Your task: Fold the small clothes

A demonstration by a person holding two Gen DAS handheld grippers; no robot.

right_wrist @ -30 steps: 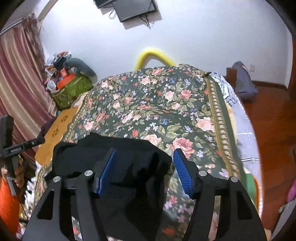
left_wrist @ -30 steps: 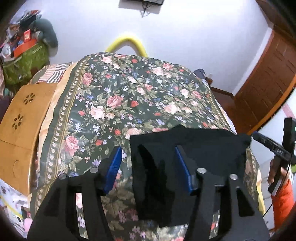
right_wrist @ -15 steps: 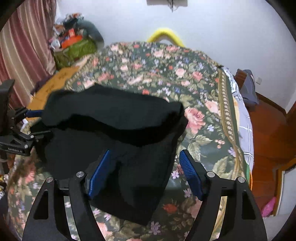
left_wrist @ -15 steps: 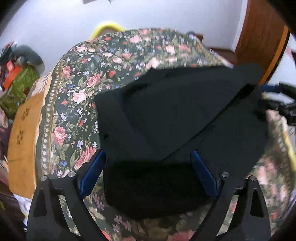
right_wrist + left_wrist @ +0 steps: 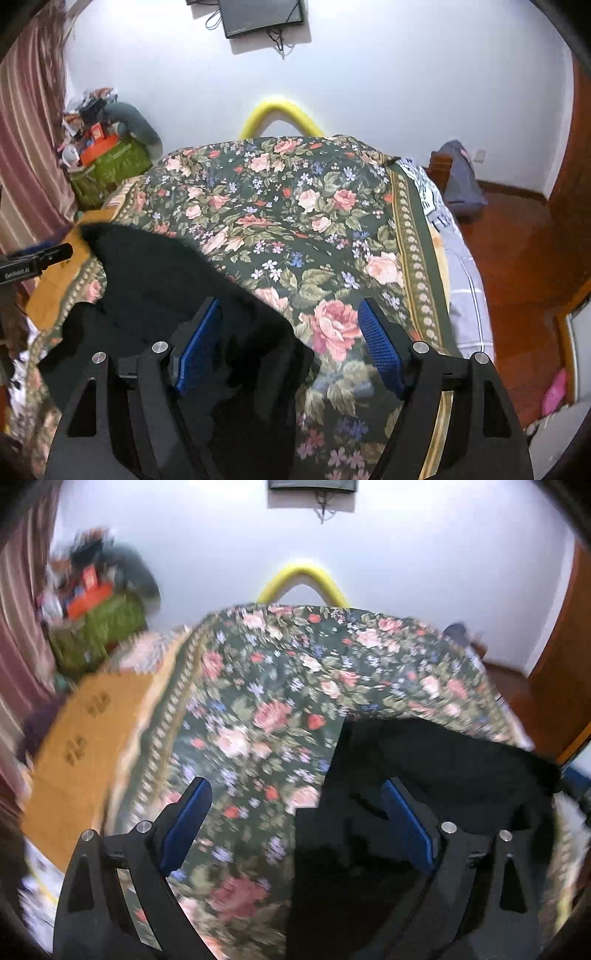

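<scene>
A black garment (image 5: 424,775) lies folded over on the floral bedspread (image 5: 266,709). My left gripper (image 5: 295,812) stands wide open at its left edge. The right blue pad (image 5: 406,827) is over the cloth and the left pad over bare bedspread, neither pressing. In the right wrist view the same black garment (image 5: 155,280) fills the lower left. My right gripper (image 5: 290,332) is open across its right edge, left pad (image 5: 197,347) over the cloth. The left gripper's black body (image 5: 37,258) shows at that view's left border.
A yellow curved tube (image 5: 277,114) stands at the bed's far end against the white wall. A low wooden table (image 5: 85,738) and a green bag (image 5: 110,162) of clutter sit left of the bed. Right of it are wooden floor (image 5: 517,251) and a grey bag (image 5: 461,181).
Both grippers have opened wider and released the black garment, which now lies on the bed. Both views have swung off the cloth's middle, each to its outer edge.
</scene>
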